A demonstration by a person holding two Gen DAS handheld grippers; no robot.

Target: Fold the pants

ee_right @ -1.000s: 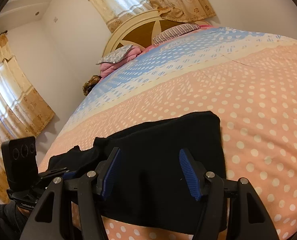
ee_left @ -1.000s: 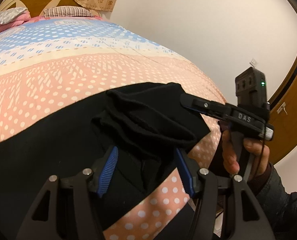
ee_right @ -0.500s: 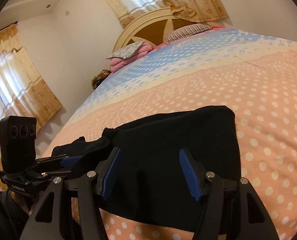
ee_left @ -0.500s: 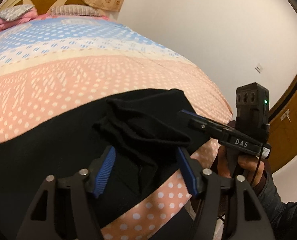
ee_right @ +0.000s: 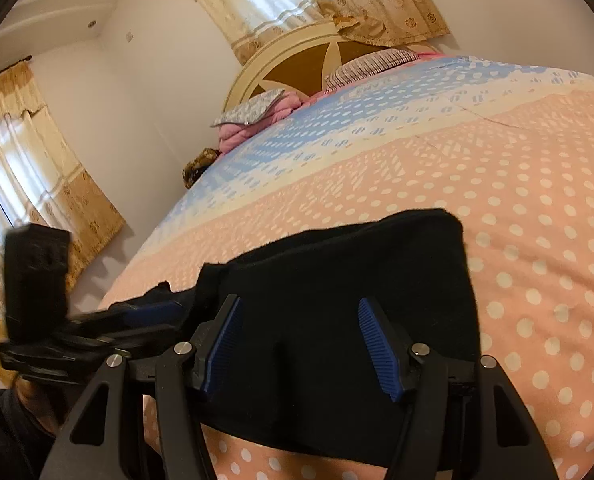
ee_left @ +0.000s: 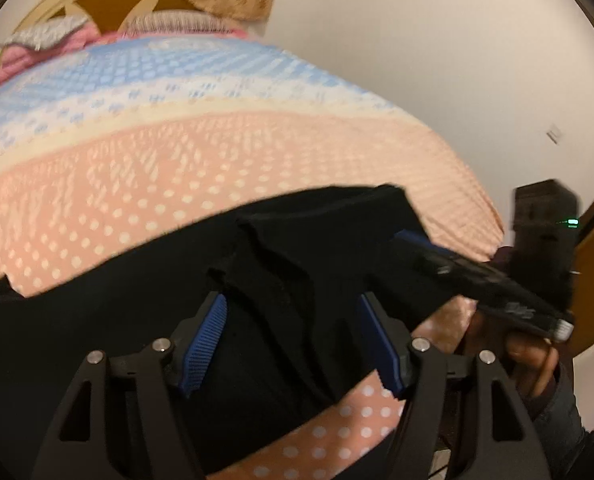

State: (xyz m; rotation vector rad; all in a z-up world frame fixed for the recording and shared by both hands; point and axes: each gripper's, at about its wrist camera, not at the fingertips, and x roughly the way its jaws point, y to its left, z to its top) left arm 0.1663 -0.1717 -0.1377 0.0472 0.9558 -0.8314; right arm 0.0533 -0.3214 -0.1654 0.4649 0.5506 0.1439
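Pants [ee_left: 305, 280], black, folded, lying flat on my bedspread [ee_left: 177, 184], near its foot edge; in the right wrist view they fill the lower centre [ee_right: 337, 280], with a squared corner at 1 o'clock and a rumpled, bunched end trailing off toward 9 o'clock; in the left wrist view that bunched end shows as ridged folds at centre. Bedspread: peach with white dots close by, cream and blue bands farther up. Left gripper [ee_left: 297, 344]: my jaws are opening, blue pads standing apart over the bunched cloth, fabric between them but not pressed by either pad; seen from the right wrist view it sits at 8 o'clock [ee_right: 149, 314], blurred, tips at the pants' rumpled end. Right gripper [ee_right: 297, 344]: jaws at a middling spread, pads clear of the cloth, hovering over the flat folded panel, holding nothing; from the left wrist view it enters at 3 o'clock [ee_left: 413, 240], blurred, tip at the pants' far corner, whether touching I cannot tell. Hand [ee_left: 529, 360] wrapped on that gripper's grip. Headboard [ee_right: 297, 68], pillows [ee_right: 373, 62] and curtains [ee_right: 317, 4] at 12 o'clock.
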